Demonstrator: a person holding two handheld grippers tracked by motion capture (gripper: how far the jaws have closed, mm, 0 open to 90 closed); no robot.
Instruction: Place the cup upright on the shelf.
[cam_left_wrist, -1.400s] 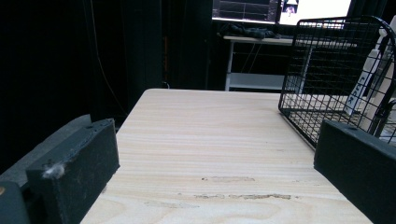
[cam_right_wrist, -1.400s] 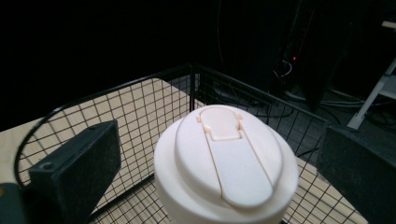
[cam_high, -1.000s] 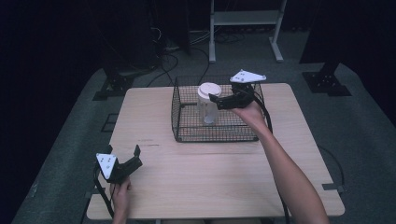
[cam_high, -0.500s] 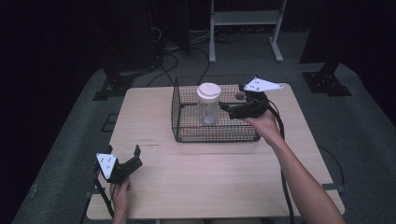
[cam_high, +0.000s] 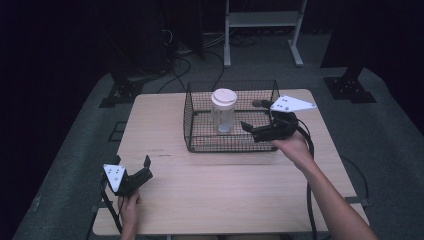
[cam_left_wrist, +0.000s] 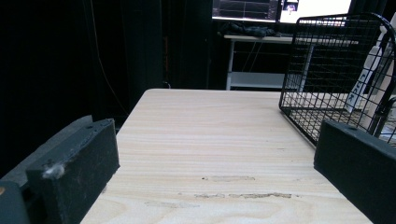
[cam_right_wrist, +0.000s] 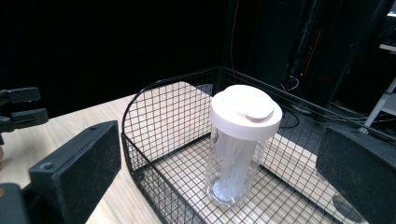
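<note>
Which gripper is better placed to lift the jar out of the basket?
Right. The right gripper is open at the wire basket, jaws pointed at the upright jar. The left gripper rests open near the table's front left corner, far away.

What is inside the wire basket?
A clear jar with a white lid stands upright in the basket. The right gripper covers part of the floor; a dark patch near that corner is too unclear to name.

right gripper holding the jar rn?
No. In the right gripper view the jaws of the right gripper stand wide apart with nothing between them, and the white-lidded jar stands free inside the wire basket.
</note>
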